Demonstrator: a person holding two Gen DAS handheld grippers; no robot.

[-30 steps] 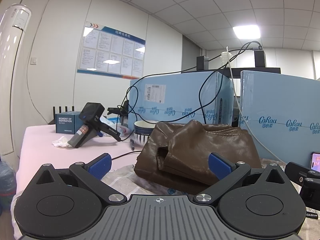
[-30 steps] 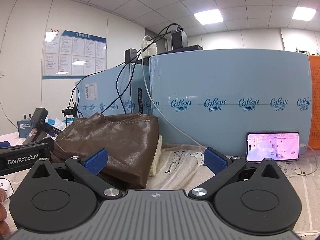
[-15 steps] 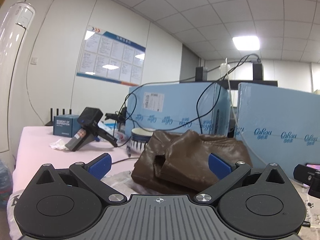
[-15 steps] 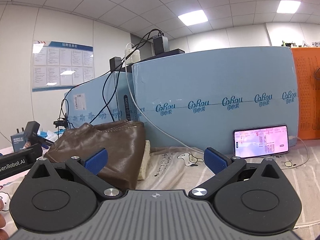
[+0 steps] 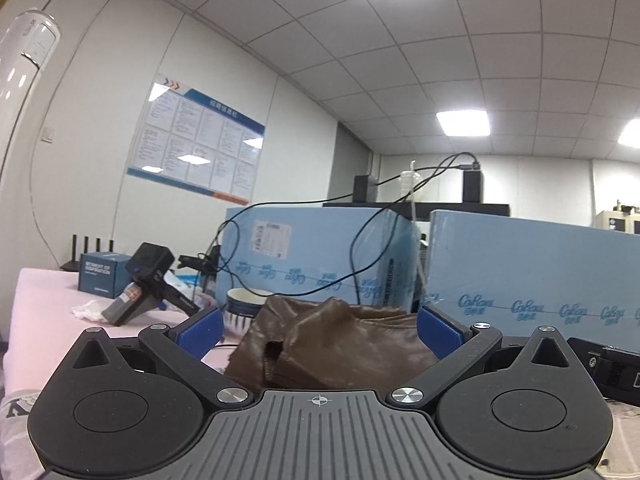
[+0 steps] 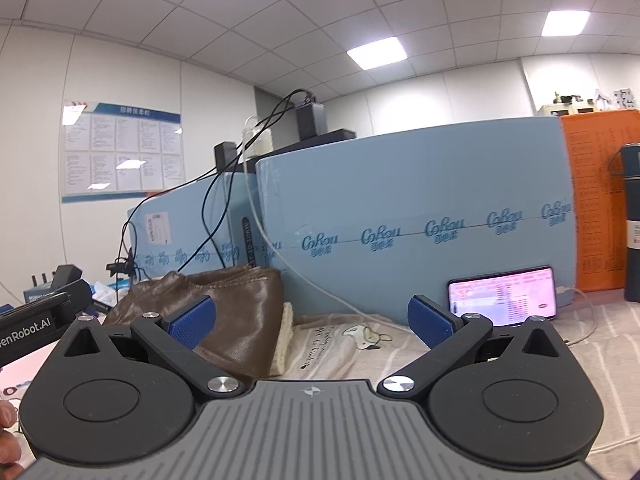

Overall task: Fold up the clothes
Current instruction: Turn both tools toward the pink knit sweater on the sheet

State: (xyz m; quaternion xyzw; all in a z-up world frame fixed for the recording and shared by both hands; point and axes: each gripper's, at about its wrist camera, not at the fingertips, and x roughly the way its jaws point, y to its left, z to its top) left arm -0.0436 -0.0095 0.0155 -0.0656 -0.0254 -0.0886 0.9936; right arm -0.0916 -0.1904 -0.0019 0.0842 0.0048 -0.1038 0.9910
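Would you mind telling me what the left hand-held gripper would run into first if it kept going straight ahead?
Most likely the brown leather garment: it lies directly ahead between the open fingers of the left hand-held gripper. Depth is hard to judge, but nothing shows in between.

Left gripper point(image 5: 319, 326) and right gripper point(image 6: 311, 320) gape, empty.

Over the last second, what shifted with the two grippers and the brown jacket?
Both grippers have tilted upward and drawn back a little: the brown jacket sits lower in each view and more ceiling shows. Nothing was grasped or released. The left gripper and right gripper stay open and empty; the jacket stays folded on the table, and the phone still leans against the blue box.
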